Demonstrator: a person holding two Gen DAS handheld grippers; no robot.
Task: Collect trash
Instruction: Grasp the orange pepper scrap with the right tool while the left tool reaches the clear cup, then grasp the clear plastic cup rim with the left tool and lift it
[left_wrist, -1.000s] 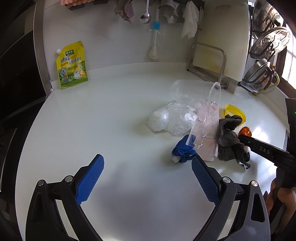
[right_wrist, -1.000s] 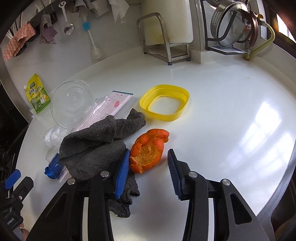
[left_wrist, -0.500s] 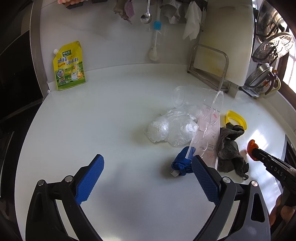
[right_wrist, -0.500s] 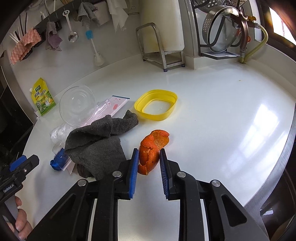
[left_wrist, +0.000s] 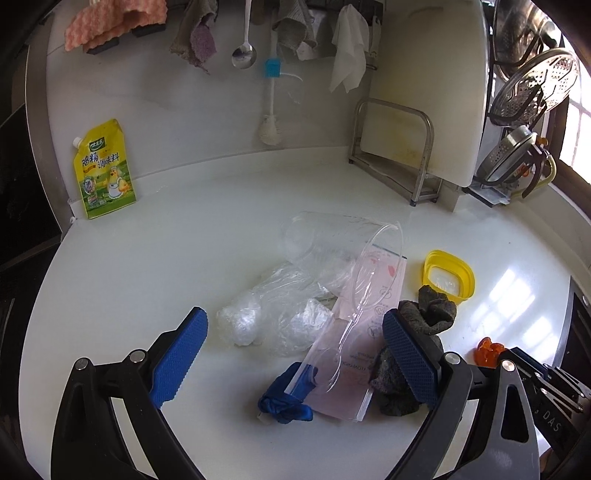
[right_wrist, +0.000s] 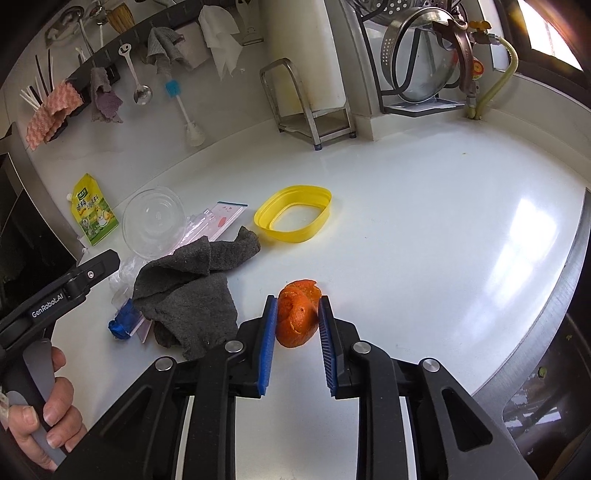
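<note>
My right gripper is shut on an orange peel and holds it above the white counter; the peel also shows in the left wrist view. My left gripper is open and empty, hovering over a trash pile: crumpled clear plastic bag, pink zip bag, clear plastic cup, crumpled blue scrap and a grey rag. In the right wrist view the rag and blue scrap lie left of the peel.
A yellow lid ring lies behind the rag. A yellow seasoning pouch leans on the back wall. A cutting board in a metal stand and a pot rack stand at the back right. The counter's steel edge curves at right.
My right gripper closed on the orange peel and lifted it off the counter. My left gripper moved forward over the trash pile, still open.
</note>
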